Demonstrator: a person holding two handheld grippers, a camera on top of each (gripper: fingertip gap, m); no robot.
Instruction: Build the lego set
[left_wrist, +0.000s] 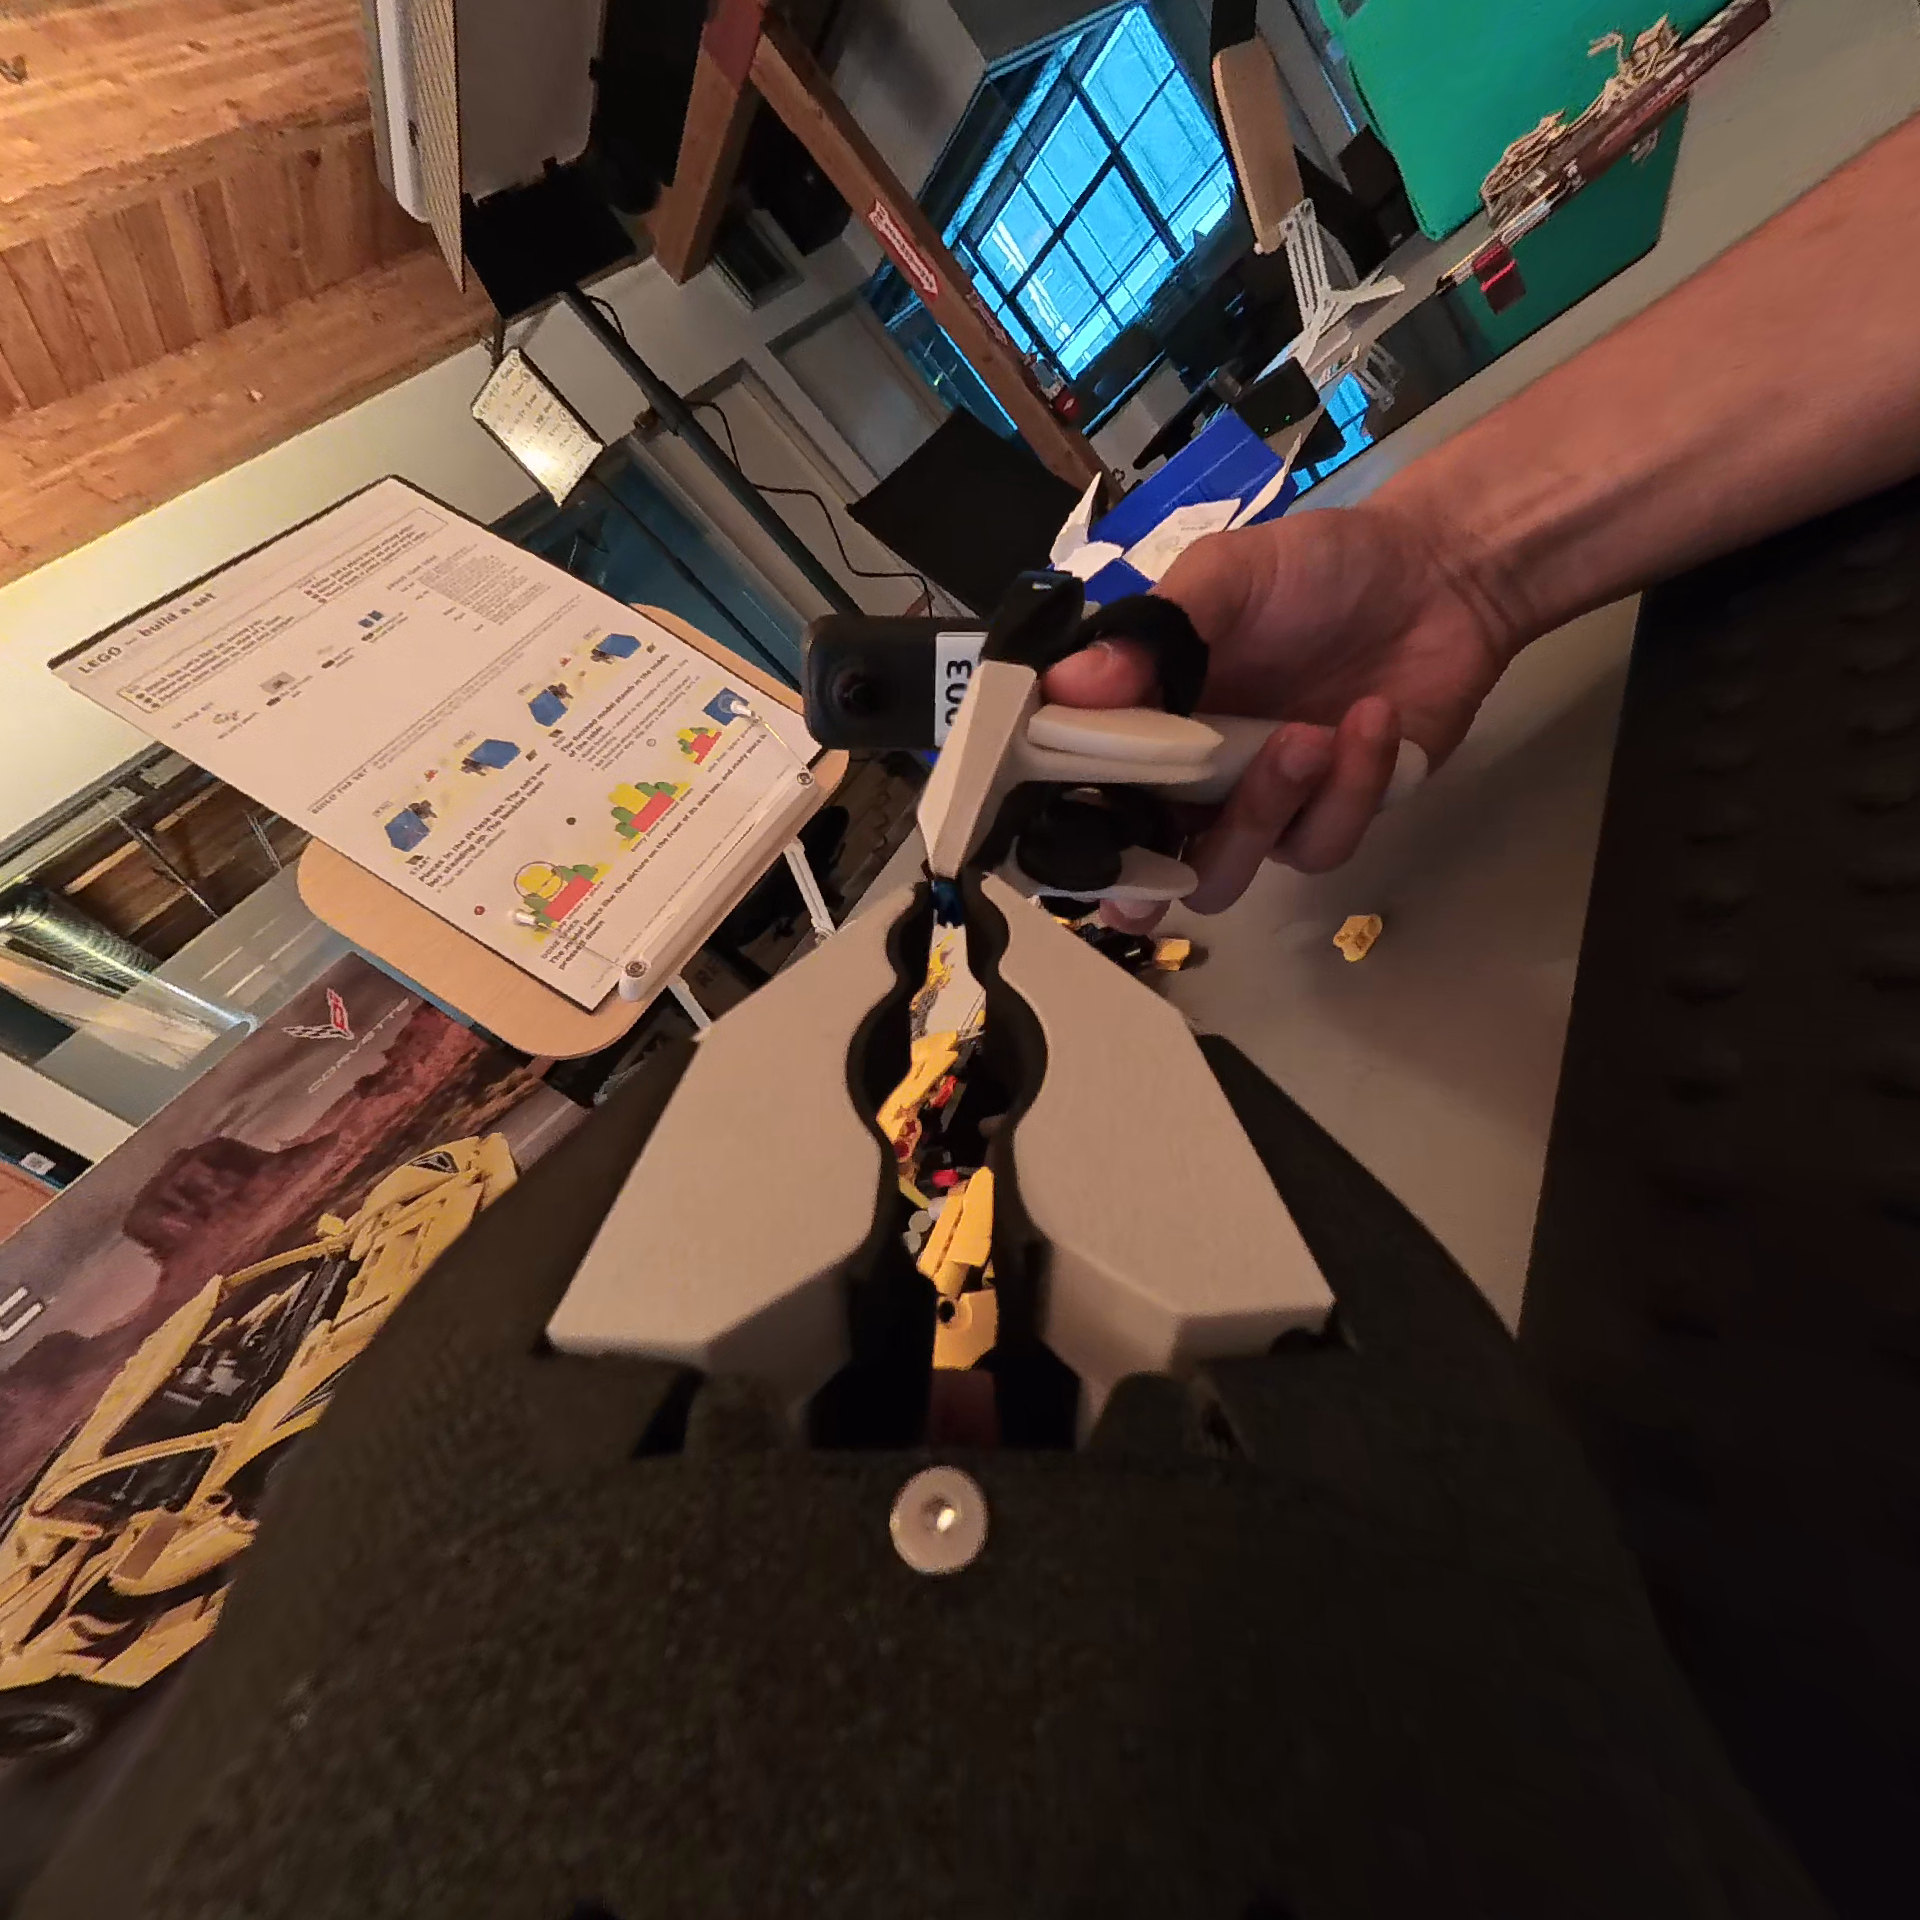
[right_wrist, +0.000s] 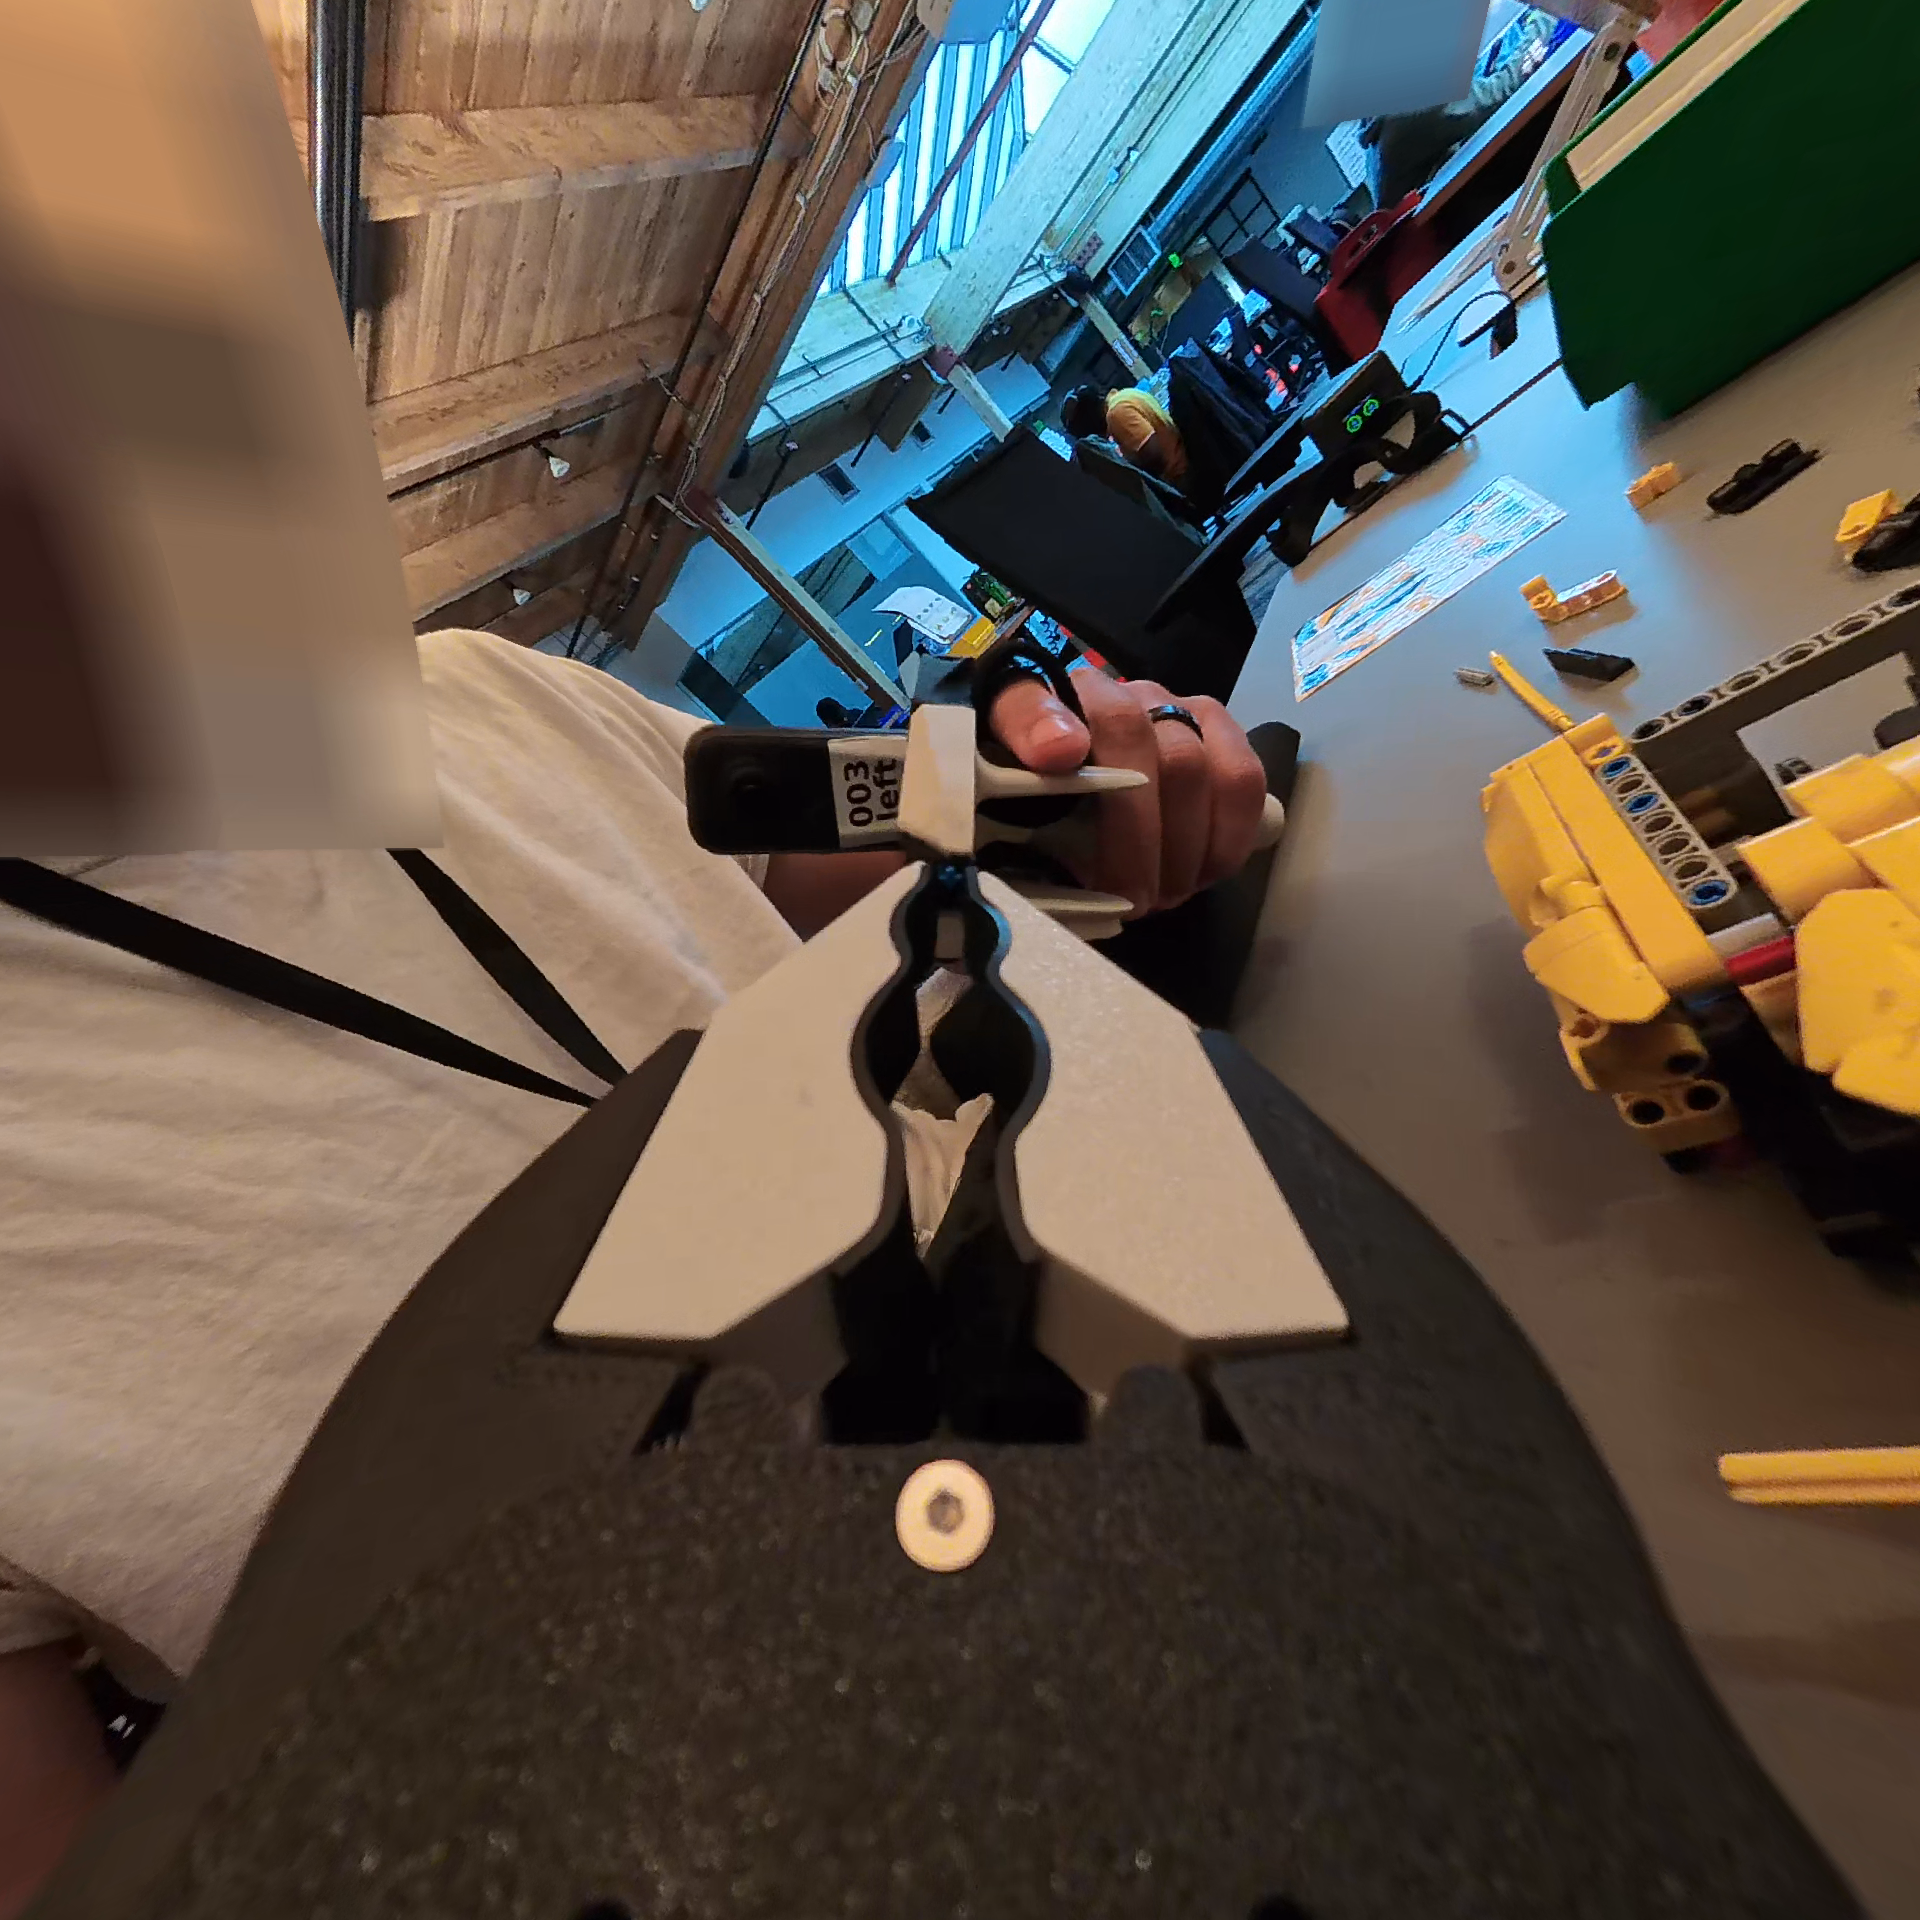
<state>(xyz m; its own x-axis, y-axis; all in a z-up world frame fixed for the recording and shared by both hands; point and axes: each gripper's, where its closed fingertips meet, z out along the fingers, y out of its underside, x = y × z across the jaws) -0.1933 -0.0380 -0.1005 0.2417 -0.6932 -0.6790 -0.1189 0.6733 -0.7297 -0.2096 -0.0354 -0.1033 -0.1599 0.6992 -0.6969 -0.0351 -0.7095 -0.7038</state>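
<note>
- Left claw (left_wrist: 948, 902): tips pinched on a small blue pin (left_wrist: 945, 900), meeting the right claw tip-to-tip.
- Right claw (right_wrist: 951, 871): tips likewise nipped on the same blue piece; the opposing claw's tip touches at 12 o'clock.
- Both claws held above the table (right_wrist: 1403, 1039), each gripped by a hand (left_wrist: 1320, 675).
- Yellow lego car build (right_wrist: 1704, 935) rests on the table at 3 o'clock in the right wrist view.
- Loose yellow piece (left_wrist: 1357, 933) at 2 o'clock of the left claw.
- Instruction sheet (left_wrist: 436, 717) on a stand at 10 o'clock; set box (left_wrist: 239, 1299) at 8 o'clock.
</note>
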